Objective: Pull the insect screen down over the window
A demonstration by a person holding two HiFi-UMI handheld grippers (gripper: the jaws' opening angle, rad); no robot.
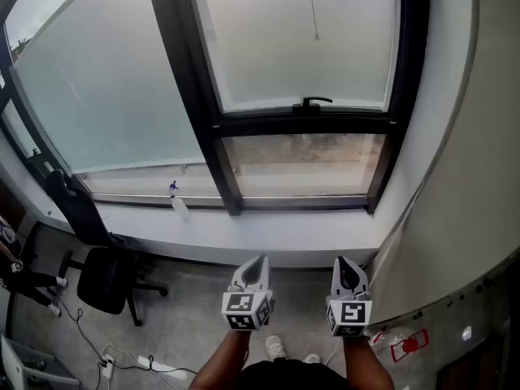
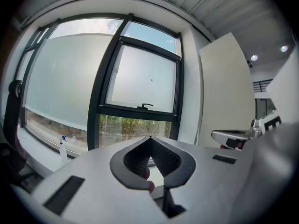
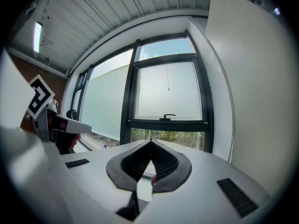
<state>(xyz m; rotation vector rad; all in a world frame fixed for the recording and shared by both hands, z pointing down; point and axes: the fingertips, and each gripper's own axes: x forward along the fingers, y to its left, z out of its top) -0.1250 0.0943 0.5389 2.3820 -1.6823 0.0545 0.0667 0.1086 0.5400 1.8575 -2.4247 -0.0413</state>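
Screen (image 1: 268, 47) only partway down: lift right gripper (image 1: 345, 263) to cord (image 1: 312, 6) above handle (image 1: 312, 101) — spread its pressed-together jaws first; left gripper (image 1: 258, 262) clamped too, empty.

The window (image 1: 301, 47) runs past the head view's upper edge, the pull cord (image 1: 312, 6) with it. The spray bottle (image 1: 179, 207) on the sill (image 1: 309, 230) is too small for us to read. In their own views, the left claw (image 2: 150, 139) and right claw (image 3: 150, 142) cover much of that sill.
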